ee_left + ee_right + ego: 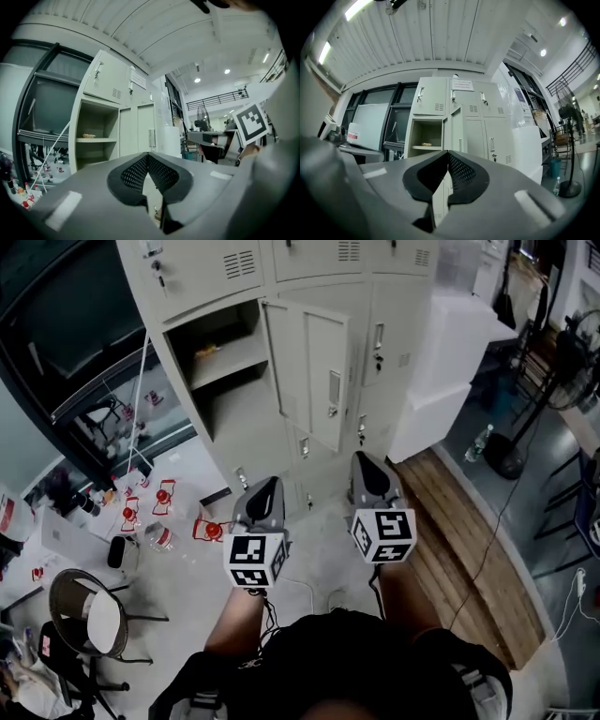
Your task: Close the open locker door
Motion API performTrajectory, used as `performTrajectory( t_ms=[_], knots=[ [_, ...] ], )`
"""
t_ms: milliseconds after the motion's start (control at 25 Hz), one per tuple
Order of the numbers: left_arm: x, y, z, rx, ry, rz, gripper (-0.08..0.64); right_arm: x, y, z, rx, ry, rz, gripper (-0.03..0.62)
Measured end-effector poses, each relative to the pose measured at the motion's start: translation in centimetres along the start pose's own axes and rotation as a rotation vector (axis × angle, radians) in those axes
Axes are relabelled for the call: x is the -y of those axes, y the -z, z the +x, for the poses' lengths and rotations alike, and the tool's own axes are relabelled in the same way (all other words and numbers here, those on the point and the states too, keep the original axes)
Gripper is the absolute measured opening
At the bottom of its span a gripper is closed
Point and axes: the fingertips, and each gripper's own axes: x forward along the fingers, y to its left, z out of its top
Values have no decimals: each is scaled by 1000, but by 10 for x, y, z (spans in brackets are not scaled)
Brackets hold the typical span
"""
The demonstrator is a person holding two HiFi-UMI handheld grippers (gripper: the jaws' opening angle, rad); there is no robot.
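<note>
A grey locker bank (pixel 281 296) stands ahead of me. One door (pixel 311 371) hangs open, swung out to the right of its compartment (pixel 230 381). A small object (pixel 208 351) lies on that compartment's shelf. Both grippers are held well short of the lockers, above the floor. My left gripper (pixel 266 487) is shut with nothing in it, its tips meeting in the left gripper view (pixel 148 154). My right gripper (pixel 369 463) is also shut and empty (pixel 448 152). In the right gripper view the open door (pixel 456 129) shows nearly edge-on beside the compartment (pixel 424 136).
A white cabinet (pixel 452 352) stands right of the lockers. A fan stand (pixel 511 454) and a bottle (pixel 478 442) are further right. Red items (pixel 165 495) and a bottle litter the floor at left. A round chair (pixel 89 617) sits at lower left. A wooden floor strip (pixel 469 549) runs along the right.
</note>
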Motion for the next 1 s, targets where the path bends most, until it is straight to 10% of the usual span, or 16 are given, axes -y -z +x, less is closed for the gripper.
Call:
performTrajectory(
  t_ms=[560, 720, 1000],
  knots=[
    [-13, -7, 77, -21, -32, 8, 1, 42, -3, 68, 12, -129, 53, 14],
    [-21, -3, 79, -34, -29, 14, 0, 39, -4, 76, 38, -198, 88, 205],
    [-39, -1, 84, -36, -52, 4, 0, 52, 4, 108, -29, -255, 72, 224]
  ],
)
